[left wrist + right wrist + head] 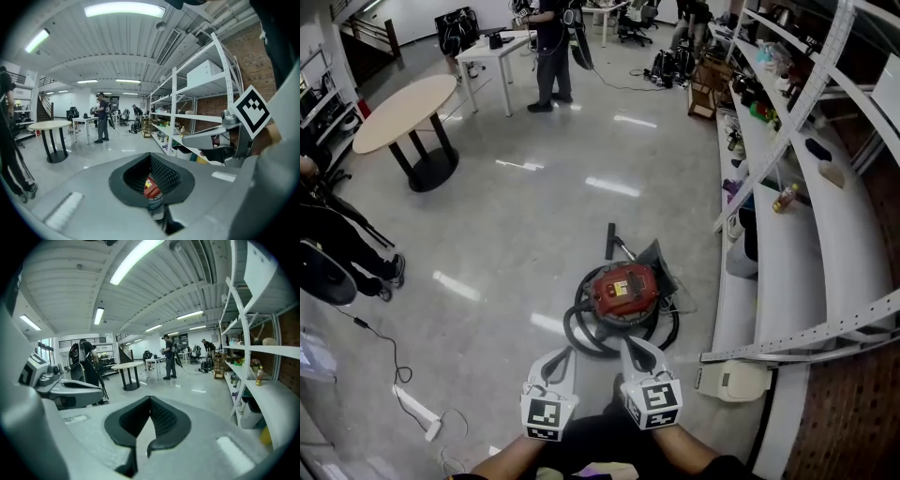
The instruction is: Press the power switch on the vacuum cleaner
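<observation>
The red vacuum cleaner point(623, 289) sits on the glossy floor in the head view, with its black hose point(581, 330) coiled round its near side. Both grippers hang side by side just short of it. My left gripper point(557, 358) is shut and empty, and through the gap in its pads a bit of the red vacuum cleaner point(150, 187) shows. My right gripper point(637, 349) is shut too, holding nothing, its tips over the hose at the vacuum's near edge. The left gripper point(151, 156) and right gripper point(150, 399) see each other alongside. I cannot make out the power switch.
White shelving point(825, 234) with bottles and boxes runs down the right side, and a white bin point(736, 380) sits at its foot. A white power strip point(420, 412) and cable lie on the floor at left. A round table point(405, 112) and a standing person point(551, 52) are farther off.
</observation>
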`<state>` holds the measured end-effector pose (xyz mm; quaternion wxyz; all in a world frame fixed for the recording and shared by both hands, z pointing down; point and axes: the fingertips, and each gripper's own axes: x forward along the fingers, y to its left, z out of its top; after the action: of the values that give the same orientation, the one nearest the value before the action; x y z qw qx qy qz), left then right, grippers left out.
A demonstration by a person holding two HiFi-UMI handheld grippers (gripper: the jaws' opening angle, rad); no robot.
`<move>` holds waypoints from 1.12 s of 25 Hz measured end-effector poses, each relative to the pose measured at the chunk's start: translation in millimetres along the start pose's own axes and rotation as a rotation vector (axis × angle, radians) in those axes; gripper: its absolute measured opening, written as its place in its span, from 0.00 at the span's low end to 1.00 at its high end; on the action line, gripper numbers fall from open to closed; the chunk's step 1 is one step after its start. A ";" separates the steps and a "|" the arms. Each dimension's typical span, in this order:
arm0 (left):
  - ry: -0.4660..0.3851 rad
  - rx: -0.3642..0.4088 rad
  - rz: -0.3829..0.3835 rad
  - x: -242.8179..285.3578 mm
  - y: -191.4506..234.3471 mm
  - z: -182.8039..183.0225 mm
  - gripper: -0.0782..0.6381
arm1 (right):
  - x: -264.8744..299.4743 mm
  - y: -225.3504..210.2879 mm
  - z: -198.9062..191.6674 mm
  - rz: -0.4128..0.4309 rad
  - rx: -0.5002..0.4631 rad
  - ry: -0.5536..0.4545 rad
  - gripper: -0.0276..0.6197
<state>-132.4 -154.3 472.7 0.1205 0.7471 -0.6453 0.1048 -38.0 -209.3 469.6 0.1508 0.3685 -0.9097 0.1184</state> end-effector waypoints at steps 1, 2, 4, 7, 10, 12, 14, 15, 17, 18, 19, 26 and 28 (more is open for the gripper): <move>-0.006 0.000 -0.012 -10.1 1.8 -2.0 0.13 | -6.9 11.3 -1.5 -0.008 0.007 -0.005 0.03; -0.014 0.003 -0.024 -20.5 3.7 -3.4 0.13 | -13.9 22.3 -3.3 -0.016 0.011 -0.010 0.03; -0.031 0.008 -0.046 -41.0 7.7 -6.5 0.13 | -27.5 41.7 -7.5 -0.038 0.015 -0.017 0.03; -0.040 0.000 -0.081 -66.8 12.3 -11.7 0.13 | -47.4 66.0 -11.5 -0.072 0.032 -0.028 0.03; -0.056 -0.010 -0.108 -86.2 10.7 -11.1 0.13 | -67.4 88.1 -13.3 -0.075 0.030 -0.036 0.03; -0.069 -0.015 -0.116 -95.0 7.4 -8.0 0.13 | -79.0 98.0 -12.9 -0.072 0.024 -0.036 0.03; -0.085 -0.016 -0.121 -103.1 2.0 -3.5 0.13 | -90.1 103.3 -10.0 -0.069 0.020 -0.042 0.03; -0.094 -0.015 -0.123 -107.0 -1.5 -0.8 0.13 | -95.5 104.7 -7.3 -0.067 0.016 -0.048 0.03; -0.110 -0.011 -0.120 -114.5 -10.4 4.3 0.13 | -107.0 105.3 -1.1 -0.062 -0.002 -0.064 0.03; -0.118 -0.010 -0.117 -118.3 -16.2 6.2 0.13 | -113.5 104.6 1.0 -0.059 -0.014 -0.071 0.03; -0.125 -0.011 -0.112 -121.9 -22.8 7.4 0.13 | -120.6 103.3 1.8 -0.056 -0.025 -0.077 0.03; -0.136 -0.012 -0.073 -145.5 -99.9 -2.3 0.13 | -186.5 81.0 -12.2 -0.018 -0.067 -0.108 0.03; -0.144 -0.007 -0.066 -154.2 -126.0 0.1 0.13 | -207.3 71.4 -20.1 -0.010 -0.069 -0.110 0.03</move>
<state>-30.2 7.9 418.8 0.0799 0.7730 -0.6278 0.0446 56.9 -21.2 405.9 0.1140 0.3735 -0.9183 0.0656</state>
